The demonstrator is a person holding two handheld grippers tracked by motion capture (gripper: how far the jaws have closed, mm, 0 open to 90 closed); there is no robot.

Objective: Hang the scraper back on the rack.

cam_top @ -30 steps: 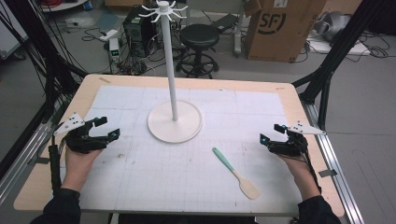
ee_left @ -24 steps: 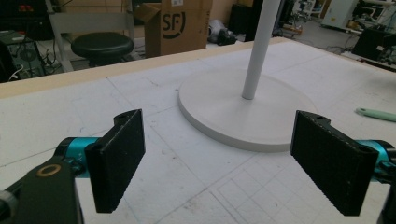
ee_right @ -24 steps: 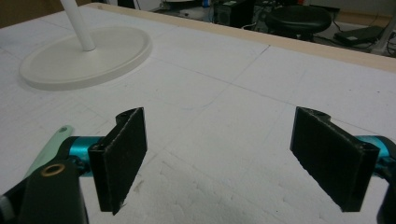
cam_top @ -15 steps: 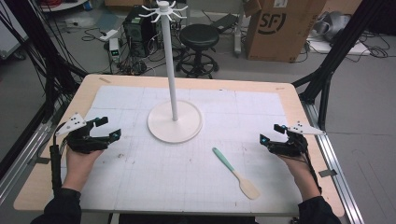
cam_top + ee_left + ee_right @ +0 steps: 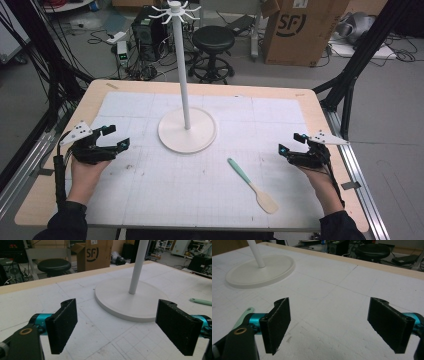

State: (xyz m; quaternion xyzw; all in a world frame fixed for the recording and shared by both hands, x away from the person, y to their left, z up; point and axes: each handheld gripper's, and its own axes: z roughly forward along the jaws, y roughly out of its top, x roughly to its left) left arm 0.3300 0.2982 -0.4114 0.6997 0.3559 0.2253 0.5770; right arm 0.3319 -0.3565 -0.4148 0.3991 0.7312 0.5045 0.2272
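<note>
Surface (image 5: 210,87): wooden top covered by a white gridded mat (image 5: 280,120).

White stand (image 5: 187,131): round flat base just above mat centre, thin upright pole, hooks radiating at the top. In the left gripper view the base lies ahead between the jaws, toward 1 o'clock; in the right gripper view it sits at 10 o'clock.

Spatula (image 5: 251,184): lies flat on the mat at about 5 o'clock from the stand base, well apart from it. Mint-green handle points toward 11 o'clock, pale blade toward 5 o'clock. Handle tip also visible at the right edge of the left gripper view (image 5: 201,301) and behind the left jaw in the right gripper view (image 5: 243,317).

Left tongs (image 5: 114,137): at 9 o'clock on the mat, held in the person's left hand (image 5: 86,172). Jaws spread wide, nothing between them but mat.

Right tongs (image 5: 291,143): at 3 o'clock, near the mat's edge, held in the right hand (image 5: 320,180). Jaws likewise wide apart, holding nothing. Spatula lies between this gripper and the stand, touching neither.

Off-surface: black stool (image 5: 213,40) and a cardboard box (image 5: 300,30) on the floor at 12 o'clock.
</note>
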